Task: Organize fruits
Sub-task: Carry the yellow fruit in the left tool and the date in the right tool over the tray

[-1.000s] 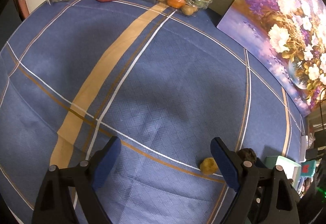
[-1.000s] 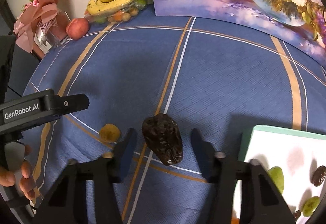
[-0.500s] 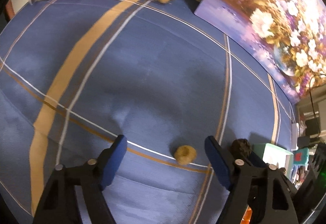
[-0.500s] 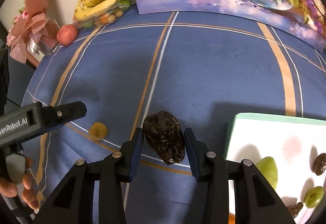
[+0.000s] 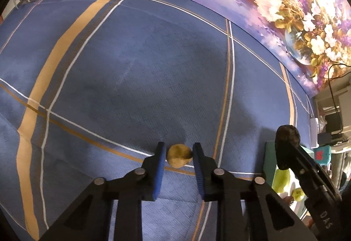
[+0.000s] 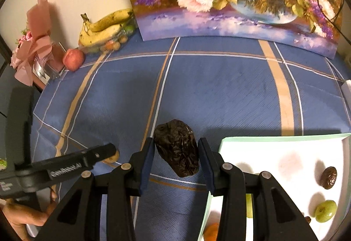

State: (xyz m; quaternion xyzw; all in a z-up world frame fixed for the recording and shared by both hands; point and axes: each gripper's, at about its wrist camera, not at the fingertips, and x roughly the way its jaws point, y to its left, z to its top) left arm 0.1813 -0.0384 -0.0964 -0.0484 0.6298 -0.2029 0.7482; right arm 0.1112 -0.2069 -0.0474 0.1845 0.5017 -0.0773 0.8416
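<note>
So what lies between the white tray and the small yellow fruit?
In the right wrist view, the right hand-held gripper gripping a dark dried fruit, between tray and yellow fruit.

Dim warm indoor light, soft shadows on tablecloth [image 5: 136, 70], strong fisheye bend w/ dark corners.

A small round yellow-brown dried fruit [image 5: 178, 155] lies on the blue-clothed table, pinched between the blue pads of the left tool [image 5: 176, 152], which has just closed on it. A large wrinkled, near-black date [image 6: 177, 147] sits lengthwise between the pads of the right tool [image 6: 177, 154], clear of the cloth. Right of that tool, the white tray [image 6: 283, 139] with a green rim holds a green grape [image 6: 325, 211] and a brown date [image 6: 329, 177].
</note>
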